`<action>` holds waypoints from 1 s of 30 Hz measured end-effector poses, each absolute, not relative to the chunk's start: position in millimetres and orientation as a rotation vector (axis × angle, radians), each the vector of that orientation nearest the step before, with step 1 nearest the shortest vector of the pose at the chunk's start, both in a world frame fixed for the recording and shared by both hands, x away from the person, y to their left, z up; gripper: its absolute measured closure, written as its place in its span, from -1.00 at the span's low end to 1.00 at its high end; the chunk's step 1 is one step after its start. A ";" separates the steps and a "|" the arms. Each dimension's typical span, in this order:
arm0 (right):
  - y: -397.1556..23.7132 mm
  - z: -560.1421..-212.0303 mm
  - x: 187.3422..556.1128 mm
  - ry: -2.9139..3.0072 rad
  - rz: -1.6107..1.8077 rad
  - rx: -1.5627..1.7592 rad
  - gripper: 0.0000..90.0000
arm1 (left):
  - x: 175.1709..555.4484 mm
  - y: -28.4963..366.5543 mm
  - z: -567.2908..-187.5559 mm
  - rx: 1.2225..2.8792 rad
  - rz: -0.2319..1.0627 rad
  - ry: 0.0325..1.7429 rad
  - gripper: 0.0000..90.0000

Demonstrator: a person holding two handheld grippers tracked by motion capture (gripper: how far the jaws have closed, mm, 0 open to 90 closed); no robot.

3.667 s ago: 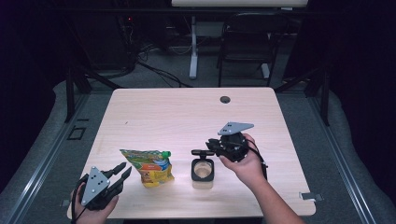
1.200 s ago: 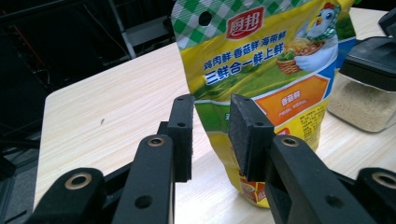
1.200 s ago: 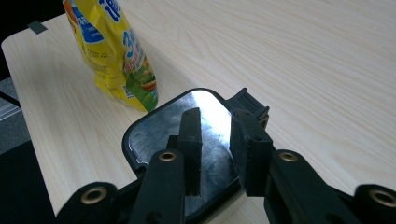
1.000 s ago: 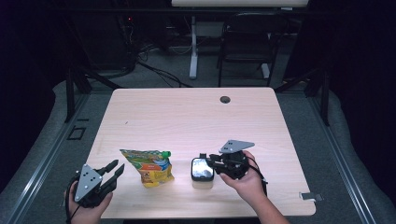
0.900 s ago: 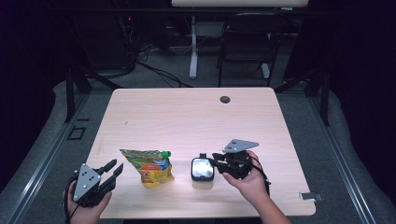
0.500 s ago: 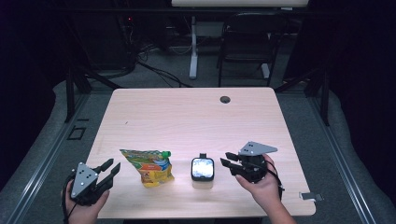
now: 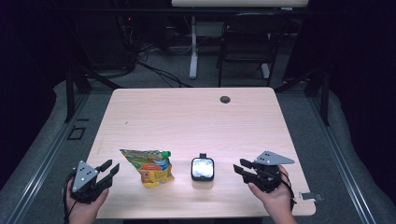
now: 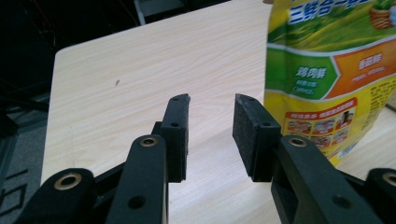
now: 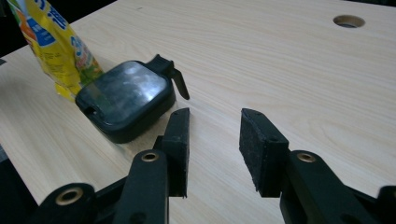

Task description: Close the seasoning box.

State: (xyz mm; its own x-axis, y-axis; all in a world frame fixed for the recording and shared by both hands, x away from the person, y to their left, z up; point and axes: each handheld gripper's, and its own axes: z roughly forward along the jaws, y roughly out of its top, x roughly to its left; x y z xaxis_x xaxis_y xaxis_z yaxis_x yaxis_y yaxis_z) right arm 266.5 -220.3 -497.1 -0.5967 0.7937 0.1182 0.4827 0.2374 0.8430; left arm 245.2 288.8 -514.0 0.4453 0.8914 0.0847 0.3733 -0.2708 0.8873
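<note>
On the near half of a pale wooden table (image 7: pixel 187 116), a small black square box with a glossy lid (image 7: pixel 202 169) lies flat, a short black tab sticking out of its far edge. To its left, close by but apart from it, lies a yellow-and-green printed pouch (image 7: pixel 149 165) with a green cap at its upper right corner. Near the far edge of the table is a round cable hole (image 7: pixel 225 99).

At the near right corner, the right gripper (image 7: pixel 243 170) is held in the person's right hand (image 7: pixel 275 196) and points left toward the box, with bare tabletop between its tips and the box. Its jaws have just been opening and now stand wide, with nothing between them; the right gripper view (image 9: pixel 214 121) shows only wood grain in the gap, the box (image 9: pixel 123 98) lying just ahead and left of the left jaw without touching it, and the pouch (image 9: pixel 53 42) behind it.

At the near left corner, the left gripper (image 7: pixel 110 167) sits in the left hand (image 7: pixel 84 210), aimed right toward the pouch but short of it. Its jaws have also just been opening and hold nothing; in the left gripper view (image 8: pixel 212 109) they stand apart over bare table, the pouch (image 8: pixel 327 70) lying beyond the right jaw.
</note>
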 end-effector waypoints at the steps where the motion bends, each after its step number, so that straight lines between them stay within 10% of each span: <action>1: -223.4 -498.1 265.9 2.185 1.283 1.186 0.41 | 246.3 290.0 -515.1 1.836 0.759 1.076 0.47; 30: -242.9 -538.5 259.8 2.120 1.306 1.367 0.28 | 261.1 299.2 -536.4 1.863 0.703 1.173 0.31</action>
State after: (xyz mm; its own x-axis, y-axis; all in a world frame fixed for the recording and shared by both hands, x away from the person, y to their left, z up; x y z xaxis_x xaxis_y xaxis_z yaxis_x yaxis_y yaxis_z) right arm 259.8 -242.9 -538.5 -0.5021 0.8386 0.2112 0.5661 0.1340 0.8134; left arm 261.1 299.2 -536.4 0.4134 0.9098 0.0356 0.4606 -0.2427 0.8538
